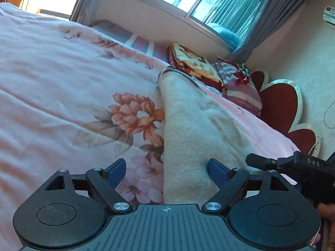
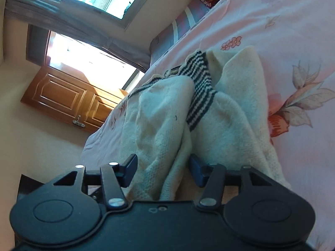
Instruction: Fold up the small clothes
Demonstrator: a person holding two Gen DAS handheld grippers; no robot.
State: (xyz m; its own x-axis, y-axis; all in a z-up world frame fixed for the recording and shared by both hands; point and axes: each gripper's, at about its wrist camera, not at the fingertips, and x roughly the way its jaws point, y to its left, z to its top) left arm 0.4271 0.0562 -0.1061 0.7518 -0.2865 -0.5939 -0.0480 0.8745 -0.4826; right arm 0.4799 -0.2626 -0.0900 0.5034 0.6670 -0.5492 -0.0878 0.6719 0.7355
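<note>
The cream fleece garment (image 1: 188, 129) lies on the pink floral bedspread (image 1: 52, 73), occupying the centre-right of the left wrist view as a long, fuzzy band running from the lower centre up to mid-frame, where a dark-striped knitted edge (image 1: 167, 70) finishes it. In the right wrist view the same garment (image 2: 159, 113) fills the centre of the frame — bunched into two soft mounds with a black-and-white striped rib band (image 2: 199, 92) lying between them, and a loose fold draping down toward the lower centre. The left gripper (image 1: 167, 172) has its blue-padded fingers (image 1: 116, 172) spread wide; the near end of the fleece sits between them, but the pads are apart from the fabric and grip nothing. The right gripper (image 2: 163, 172) is likewise wide open, its fingers (image 2: 130, 171) flanking the hanging fold without pinching it. In the left wrist view the right gripper also appears at the lower right edge (image 1: 293, 165), just beside the fleece. Patterned pillows (image 1: 192, 67) lie at the upper centre-right — beyond the garment's striped end — next to a red heart-shaped headboard (image 1: 278, 104). A wooden door (image 2: 67, 98) stands at the left of the right wrist view.
</note>
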